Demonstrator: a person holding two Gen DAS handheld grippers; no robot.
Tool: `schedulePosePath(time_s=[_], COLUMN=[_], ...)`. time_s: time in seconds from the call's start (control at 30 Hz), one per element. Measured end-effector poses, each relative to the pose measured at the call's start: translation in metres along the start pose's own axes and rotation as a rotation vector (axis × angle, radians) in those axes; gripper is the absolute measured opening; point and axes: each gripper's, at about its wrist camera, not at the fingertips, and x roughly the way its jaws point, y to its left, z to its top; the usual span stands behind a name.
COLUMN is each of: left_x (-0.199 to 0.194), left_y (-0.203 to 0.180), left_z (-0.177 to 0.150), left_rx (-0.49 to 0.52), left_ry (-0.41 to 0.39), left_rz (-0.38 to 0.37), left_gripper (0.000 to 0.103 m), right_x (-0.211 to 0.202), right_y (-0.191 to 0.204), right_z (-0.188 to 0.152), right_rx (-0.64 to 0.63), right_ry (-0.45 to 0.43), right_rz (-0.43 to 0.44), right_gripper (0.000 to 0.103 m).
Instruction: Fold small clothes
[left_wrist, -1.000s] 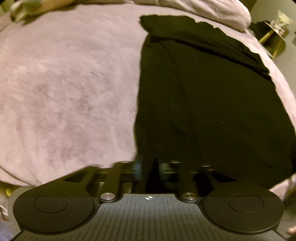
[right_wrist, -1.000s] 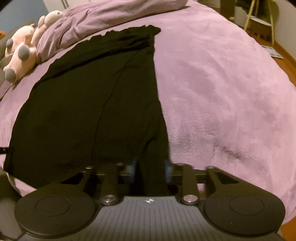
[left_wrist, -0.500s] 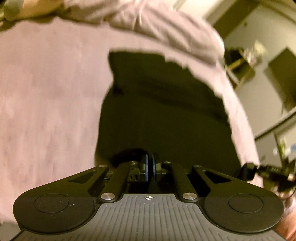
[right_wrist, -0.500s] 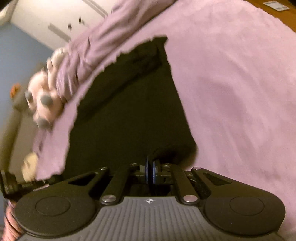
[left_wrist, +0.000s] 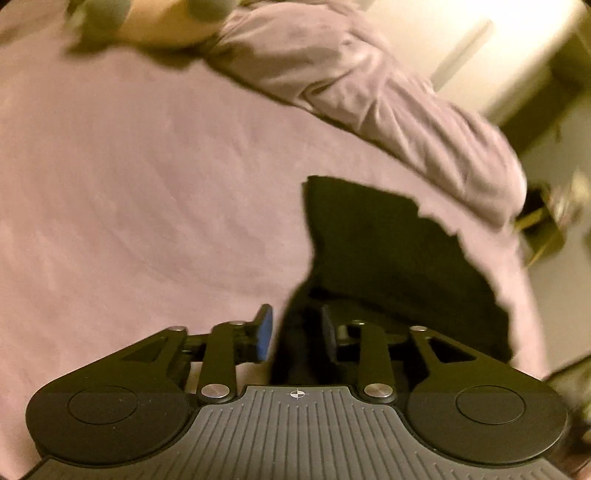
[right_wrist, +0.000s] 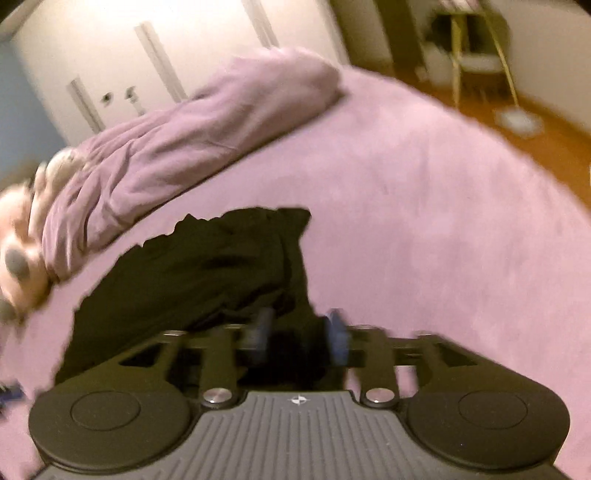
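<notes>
- Left gripper (left_wrist: 295, 336): jaws spread now, pressed together half a second ago; black garment (left_wrist: 399, 258) released, lower right of frame.
- Right gripper (right_wrist: 299, 334): also spread; garment (right_wrist: 207, 269) doubled over on blanket (right_wrist: 424, 206), centre-left.
- Probably one fold done.

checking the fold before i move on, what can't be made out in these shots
- Near edge of the black garment: hidden in both wrist views behind the claw bodies.
- Left claw and right claw: open, with cloth between the fingers; contact cannot be judged, dark on dark.
- Garment type and fold lines: lost in motion blur and low light.
- Plush toy: blurred, cut off by the right wrist view's left edge.
</notes>
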Motion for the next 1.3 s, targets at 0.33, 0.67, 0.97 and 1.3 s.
schedulePosePath(time_s=[0.33, 0.67, 0.97, 1.3], left_x=[0.000, 0.050, 0.071, 0.061], left_y=[-0.028, -0.073, -0.073, -0.067], left_z=[-0.039, -0.038, -0.011, -0.003], left_rx=[0.495, 0.713, 0.562, 0.474], left_ry=[0.019, -0.019, -0.026, -0.074], left_rz=[0.036, 0.137, 0.026, -0.044], left_gripper=[0.048, 0.052, 0.042, 0.013], right_x=[-0.009, 0.004, 0.021, 0.038], right_y=[-0.006, 0.002, 0.016, 0.019], right_z=[-0.021, -0.031, -0.019, -0.009], right_rx=[-0.182, -0.212, -0.283, -0.244], right_ry=[0.030, 0.073, 0.047, 0.034], right_rz=[-0.007, -0.007, 0.013, 0.047], right_gripper=[0.057, 0.057, 0.057, 0.011])
